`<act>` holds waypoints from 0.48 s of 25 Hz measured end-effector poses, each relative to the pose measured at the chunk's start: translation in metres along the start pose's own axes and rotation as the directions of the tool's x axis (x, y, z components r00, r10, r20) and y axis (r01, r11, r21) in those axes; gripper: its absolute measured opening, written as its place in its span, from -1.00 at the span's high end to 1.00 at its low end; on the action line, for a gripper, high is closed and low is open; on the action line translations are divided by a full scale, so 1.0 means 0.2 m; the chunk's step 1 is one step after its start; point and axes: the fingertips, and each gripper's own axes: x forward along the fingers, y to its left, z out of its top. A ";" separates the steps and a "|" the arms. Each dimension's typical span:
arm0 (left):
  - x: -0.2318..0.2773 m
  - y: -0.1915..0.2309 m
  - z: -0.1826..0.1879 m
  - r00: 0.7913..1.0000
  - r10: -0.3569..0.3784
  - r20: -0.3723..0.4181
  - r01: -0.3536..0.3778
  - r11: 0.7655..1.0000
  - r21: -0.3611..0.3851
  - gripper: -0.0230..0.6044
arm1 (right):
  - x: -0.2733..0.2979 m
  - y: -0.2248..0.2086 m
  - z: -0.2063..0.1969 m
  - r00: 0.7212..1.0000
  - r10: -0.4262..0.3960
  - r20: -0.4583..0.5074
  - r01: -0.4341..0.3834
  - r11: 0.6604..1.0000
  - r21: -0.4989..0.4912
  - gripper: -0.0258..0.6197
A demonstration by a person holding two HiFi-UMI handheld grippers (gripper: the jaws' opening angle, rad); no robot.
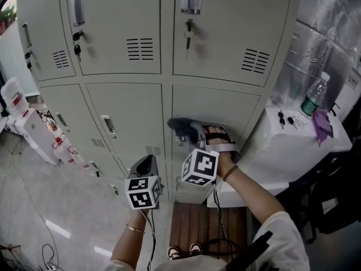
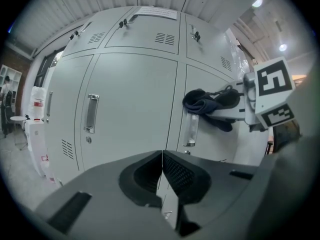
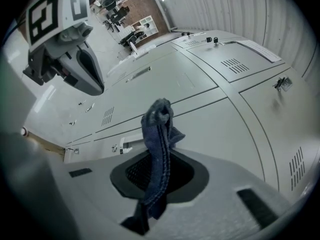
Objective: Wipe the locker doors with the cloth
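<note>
— What's closest to the person?

— The left tongs (image 2: 162, 159), held low and off to the side. Its jaws are pressed flat together with nothing between them.

— And the other one?

— The right tongs (image 3: 160, 156) are a little further out, gripped by the right hand (image 1: 221, 148) and pointed at the lockers. They're clamped on the cloth (image 3: 159, 129), a dark blue-grey one. It's bunched above the jaw tips, and one end hangs back below them.

— Where is the cloth on the lockers?

— At the locker door (image 1: 225, 109) on the right of the lower row, near its left edge and just above the handle (image 2: 190, 129). (Whether the fabric actually presses on the metal, I can't tell.) The left tongs are apart from every door.

— Anything beyond that?

— The upper doors sit above, and one has a key (image 1: 189, 34) hanging in its lock. Off to the right is a white worktop (image 1: 271, 145), with a water bottle (image 1: 313, 97) standing upright and small keys (image 1: 284, 118) lying beside it.
</note>
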 end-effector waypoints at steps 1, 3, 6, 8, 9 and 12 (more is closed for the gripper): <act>0.01 0.00 -0.01 1.000 -0.001 -0.004 0.001 1.000 -0.001 0.90 | 0.01 0.02 0.00 1.000 0.004 0.001 -0.004 1.000 0.002 0.79; 0.02 0.00 -0.04 1.000 -0.003 -0.011 0.003 1.000 -0.005 0.90 | 0.01 0.05 -0.01 1.000 0.012 0.002 -0.012 1.000 0.004 0.79; 0.04 0.00 -0.08 1.000 -0.006 -0.020 0.006 1.000 -0.013 0.90 | 0.03 0.10 -0.02 1.000 0.030 0.005 -0.030 1.000 0.010 0.79; 0.05 0.00 -0.10 1.000 -0.007 -0.027 0.006 1.000 -0.018 0.90 | 0.04 0.14 -0.03 0.999 0.045 0.005 -0.045 0.999 0.013 0.79; 0.06 0.00 -0.12 0.999 -0.007 -0.031 0.006 1.000 -0.020 0.90 | 0.05 0.16 -0.03 0.999 0.054 0.004 -0.054 0.998 0.014 0.79; 0.08 0.00 -0.16 0.999 -0.005 -0.046 0.004 1.000 -0.026 0.90 | 0.07 0.23 -0.05 0.997 0.082 0.004 -0.082 0.997 0.015 0.79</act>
